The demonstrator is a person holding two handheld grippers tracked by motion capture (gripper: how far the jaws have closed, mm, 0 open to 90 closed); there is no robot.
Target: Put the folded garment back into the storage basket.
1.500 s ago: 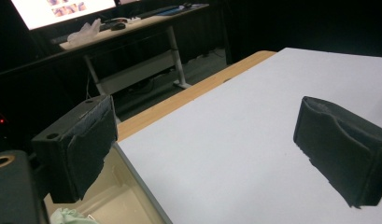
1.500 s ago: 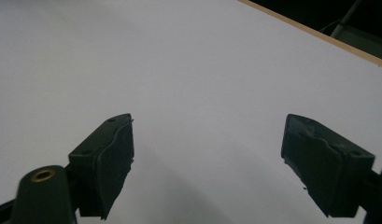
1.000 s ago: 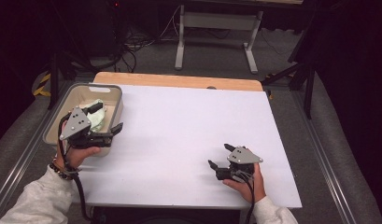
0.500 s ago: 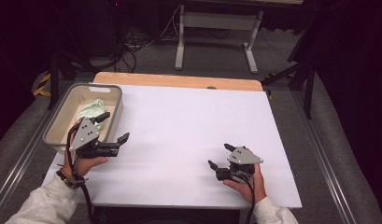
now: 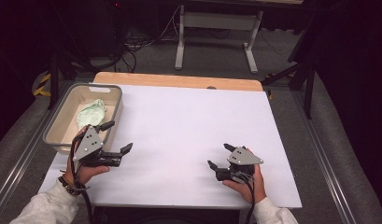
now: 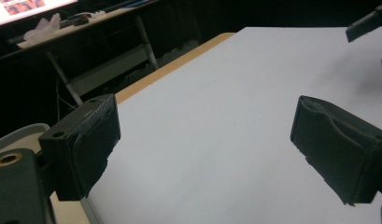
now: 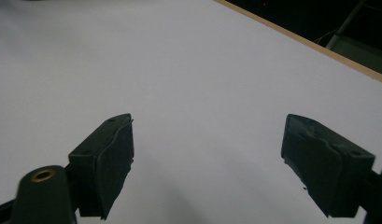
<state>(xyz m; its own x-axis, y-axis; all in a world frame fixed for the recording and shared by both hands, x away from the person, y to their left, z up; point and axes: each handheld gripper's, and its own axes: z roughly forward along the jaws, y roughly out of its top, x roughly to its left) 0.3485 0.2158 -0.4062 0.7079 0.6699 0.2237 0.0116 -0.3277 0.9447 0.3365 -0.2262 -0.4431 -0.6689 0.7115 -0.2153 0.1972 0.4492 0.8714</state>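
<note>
Looking down from the high view, the left gripper [image 5: 115,140] hovers with jaws wide and empty just beside the grey plastic bin [image 5: 59,125], where the crumpled pale green cloth [image 5: 89,113] lies; the right gripper [image 5: 220,156] sits on the white surface [image 5: 188,126], jaws wide. Both gripper views show empty spread jaws over that surface.
</note>
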